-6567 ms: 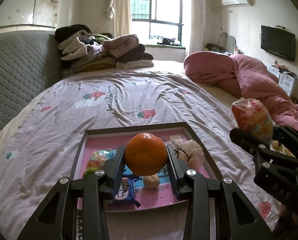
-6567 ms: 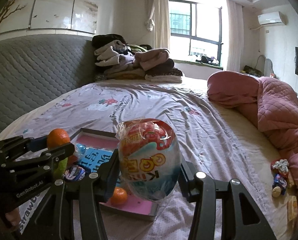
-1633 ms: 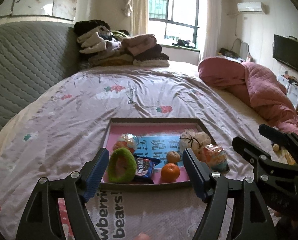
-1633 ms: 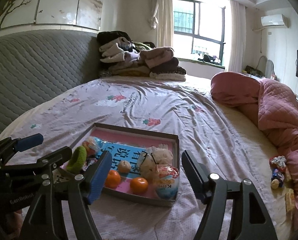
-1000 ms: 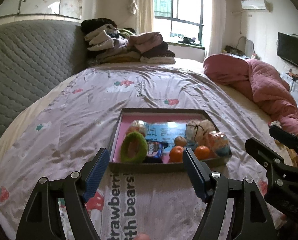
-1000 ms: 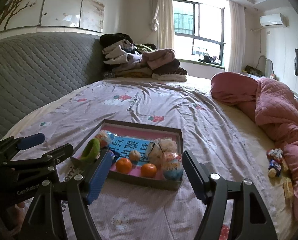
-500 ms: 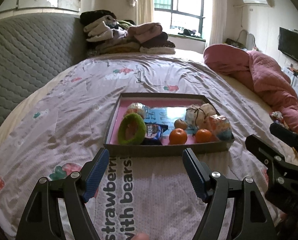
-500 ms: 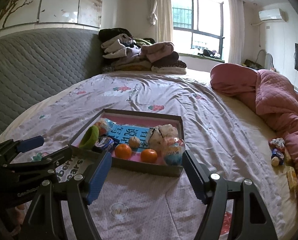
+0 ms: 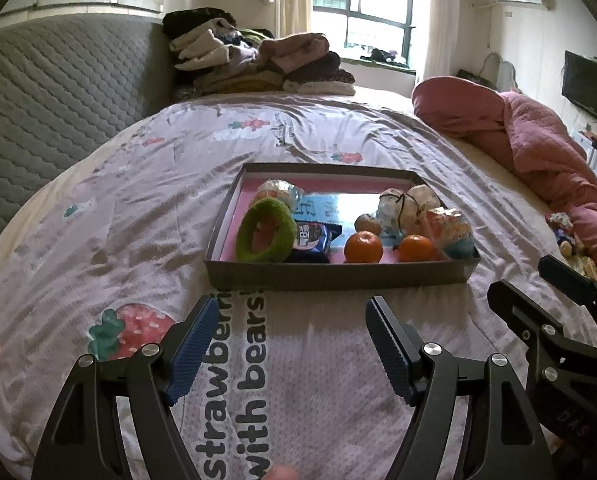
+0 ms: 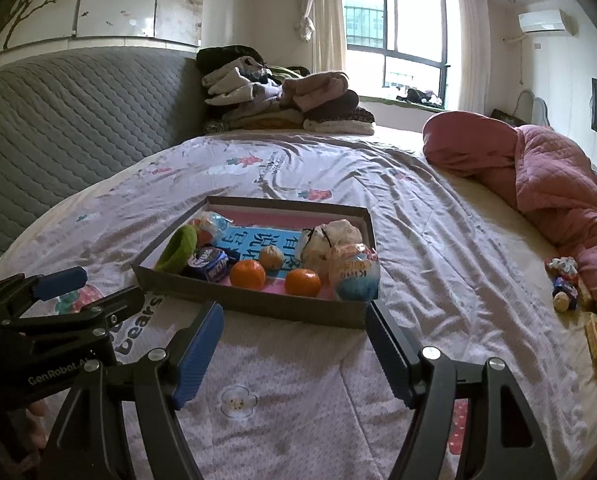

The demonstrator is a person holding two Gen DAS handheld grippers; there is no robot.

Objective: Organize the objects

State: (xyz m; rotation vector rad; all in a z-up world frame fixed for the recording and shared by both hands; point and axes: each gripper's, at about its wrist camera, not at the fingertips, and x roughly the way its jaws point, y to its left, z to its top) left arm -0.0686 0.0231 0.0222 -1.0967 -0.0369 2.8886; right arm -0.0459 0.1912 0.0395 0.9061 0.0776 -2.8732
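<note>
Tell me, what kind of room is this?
It looks like a bedroom in a home. There is a big bed with a strawberry-print sheet, a padded grey headboard, and a rumpled pink quilt. Folded clothes are piled near the window.

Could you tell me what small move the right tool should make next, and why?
Probably swing the right tool toward the small items lying loose on the sheet beside the pink quilt. Both tools are open and empty, the left tool too, and the tray already holds the oranges and snacks; those items are still outside it.
</note>
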